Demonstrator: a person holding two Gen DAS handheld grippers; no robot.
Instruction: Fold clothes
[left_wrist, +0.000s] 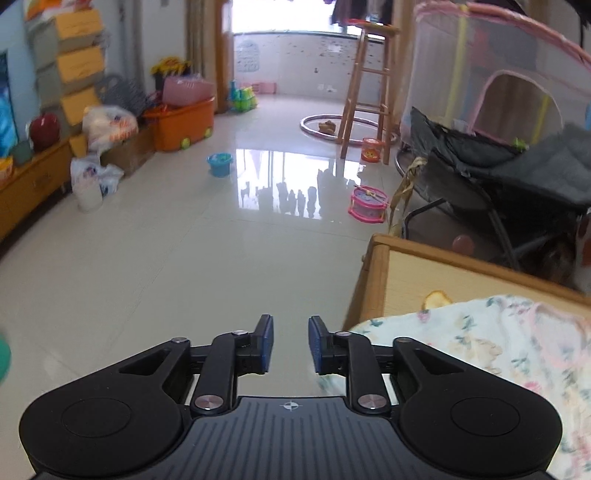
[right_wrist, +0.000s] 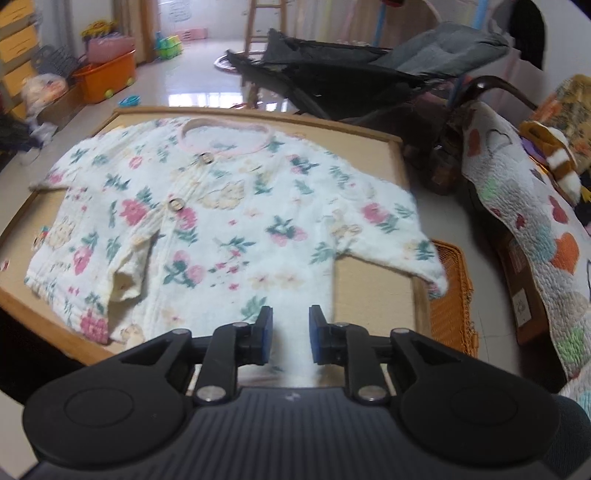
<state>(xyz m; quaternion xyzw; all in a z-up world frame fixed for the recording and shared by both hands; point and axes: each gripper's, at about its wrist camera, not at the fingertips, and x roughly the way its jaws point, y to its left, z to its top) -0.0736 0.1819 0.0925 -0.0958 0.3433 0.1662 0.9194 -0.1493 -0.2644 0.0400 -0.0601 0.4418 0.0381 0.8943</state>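
Left hand-held gripper: jaws apart, nothing between the blue pads, only glossy floor tile seen through the gap. Hangs off the left edge of the table, just beside the floral baby cardigan, whose edge shows at lower right of the left wrist view. Not touching the cloth as far as can be told.

Right hand-held gripper: jaws likewise apart, pads not pressing on anything. Poised over the near hem of the floral baby cardigan; white cloth visible through the gap, contact with it unclear.

Cardigan spread front-up on the wood-rimmed table, pink-trimmed neck at the far side, two buttons along the placket. Left-hand sleeve in the picture folded in over the body; right-hand sleeve stretched out, cuff hanging past the table's right edge over an orange wicker basket.

Beyond the table: dark stroller, quilted blanket with hearts at right, orange storage bin, wooden stool, pink toy drum on the floor.
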